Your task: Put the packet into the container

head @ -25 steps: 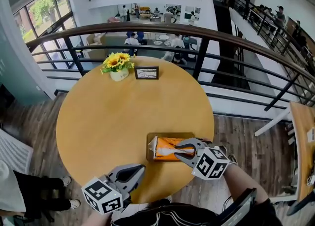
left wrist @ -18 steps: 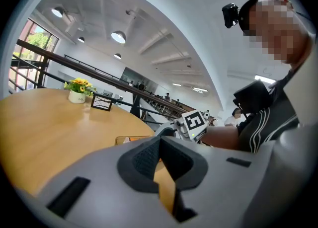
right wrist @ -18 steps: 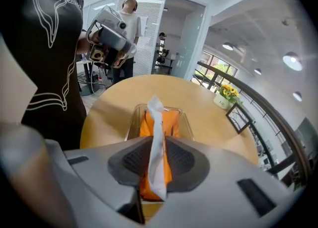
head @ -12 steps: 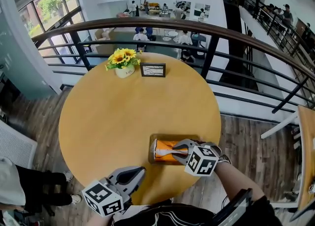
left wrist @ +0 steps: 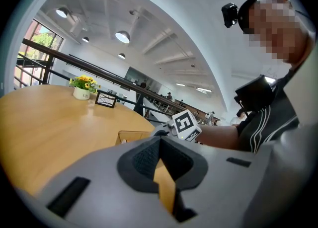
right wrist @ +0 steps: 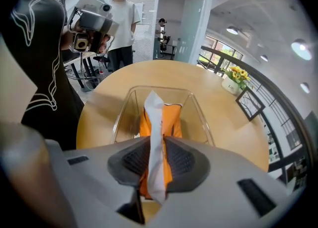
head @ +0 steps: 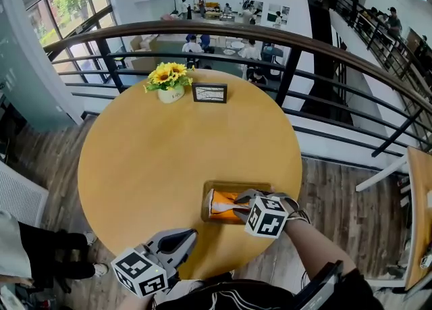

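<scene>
Your right gripper grasps the orange packet in the container at lower middle; next you should release it. Your left gripper is clenched, empty.

Grey shells on both, left claw and right claw, black ribbed pads inside. Each carries a white cube with black square markers. At six o'clock, a black top with white stripes; black head camera.
</scene>
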Demonstrator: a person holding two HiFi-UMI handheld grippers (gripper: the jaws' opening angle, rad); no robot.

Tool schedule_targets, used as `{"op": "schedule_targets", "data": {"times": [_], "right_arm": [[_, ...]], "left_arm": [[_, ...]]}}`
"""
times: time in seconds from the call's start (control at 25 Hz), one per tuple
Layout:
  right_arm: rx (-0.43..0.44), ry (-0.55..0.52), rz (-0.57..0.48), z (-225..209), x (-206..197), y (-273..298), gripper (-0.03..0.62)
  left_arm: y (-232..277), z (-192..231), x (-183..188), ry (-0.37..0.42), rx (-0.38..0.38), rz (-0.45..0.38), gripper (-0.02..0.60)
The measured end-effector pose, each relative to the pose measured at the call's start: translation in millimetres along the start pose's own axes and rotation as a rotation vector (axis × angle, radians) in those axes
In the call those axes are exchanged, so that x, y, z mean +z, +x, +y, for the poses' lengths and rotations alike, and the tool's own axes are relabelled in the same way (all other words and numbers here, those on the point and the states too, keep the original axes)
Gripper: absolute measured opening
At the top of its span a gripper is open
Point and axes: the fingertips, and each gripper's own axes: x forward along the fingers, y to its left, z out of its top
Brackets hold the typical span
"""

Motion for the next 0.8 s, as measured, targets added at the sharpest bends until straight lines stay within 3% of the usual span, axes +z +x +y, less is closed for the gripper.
{"op": "schedule_targets", "data": {"times": [0.32, 0.64, 0.8], "right_arm": [[0.03, 0.008, 0.047, 0, -2, 3, 0.091], [-0.005, 0.0, 0.033, -6, -1, -2, 0.247], [-0.077, 0.074, -0.08, -21, 13, -26, 0.265]], "left_arm": [[-3, 3, -4, -0.013, 0.018, -0.011, 0.005], [-5, 5, -7, -0.019, 0.019, -0.009, 0.004], [-4, 5, -7, -0.007, 0.006, 0.001, 0.004]]}}
